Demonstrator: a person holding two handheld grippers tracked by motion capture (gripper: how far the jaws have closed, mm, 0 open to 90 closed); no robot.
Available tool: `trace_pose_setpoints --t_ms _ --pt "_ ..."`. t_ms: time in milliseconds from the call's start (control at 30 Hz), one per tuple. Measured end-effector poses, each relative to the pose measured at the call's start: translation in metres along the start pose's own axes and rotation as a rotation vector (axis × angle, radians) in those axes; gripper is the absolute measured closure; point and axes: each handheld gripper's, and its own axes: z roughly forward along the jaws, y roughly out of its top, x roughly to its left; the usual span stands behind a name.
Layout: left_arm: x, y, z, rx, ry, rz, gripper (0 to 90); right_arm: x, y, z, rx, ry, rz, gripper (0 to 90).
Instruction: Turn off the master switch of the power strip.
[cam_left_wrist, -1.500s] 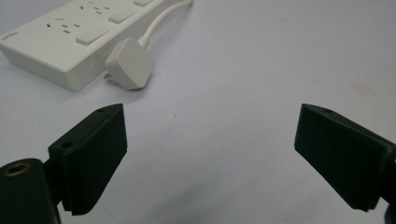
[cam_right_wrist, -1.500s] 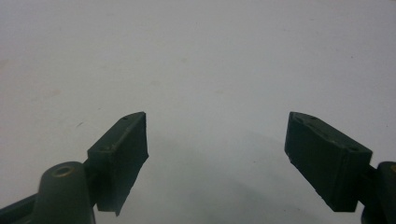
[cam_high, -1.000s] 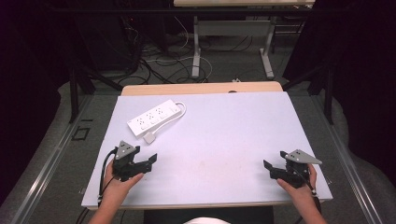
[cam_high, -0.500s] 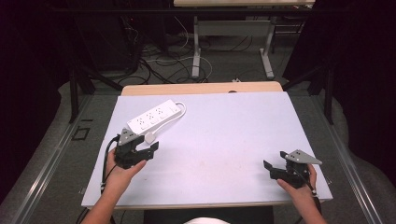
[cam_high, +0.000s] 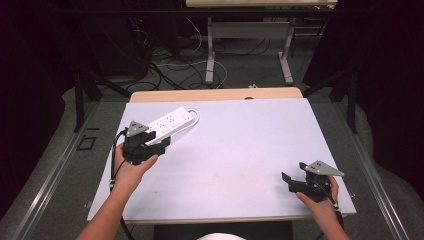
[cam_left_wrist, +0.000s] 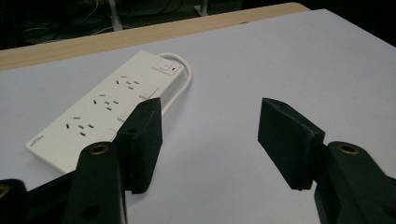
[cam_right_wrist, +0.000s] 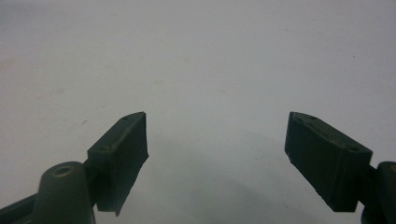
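Since the earlier frames, the left gripper (cam_high: 159, 143) has travelled up the desk (cam_high: 240, 150) to the power strip's (cam_high: 170, 121) near end, its fingers (cam_left_wrist: 142, 140) closing partway, nothing between them. Approach step; next, straddle the strip. Right gripper (cam_high: 290, 182) rests, fingers apart.

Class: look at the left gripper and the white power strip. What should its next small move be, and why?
Probably a short push forward toward the power strip. The left gripper has just been closing its jaws, yet nothing sits between them: they stand apart over bare table, with the strip just ahead and to one side. The right gripper rests open near the table's near edge, so the left looks like the working one.
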Motion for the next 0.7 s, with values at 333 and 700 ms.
trace_pose_setpoints --t_ms 333,700 --pt "-0.002 0.018 0.009 0.012 -0.016 -0.033 43.1 0.001 0.0 0.0 -0.001 0.001 0.005 21.0" --pt "-0.012 0.037 0.025 0.025 -0.039 -0.054 46.3 0.001 -0.001 0.0 0.006 0.009 0.023 21.0"
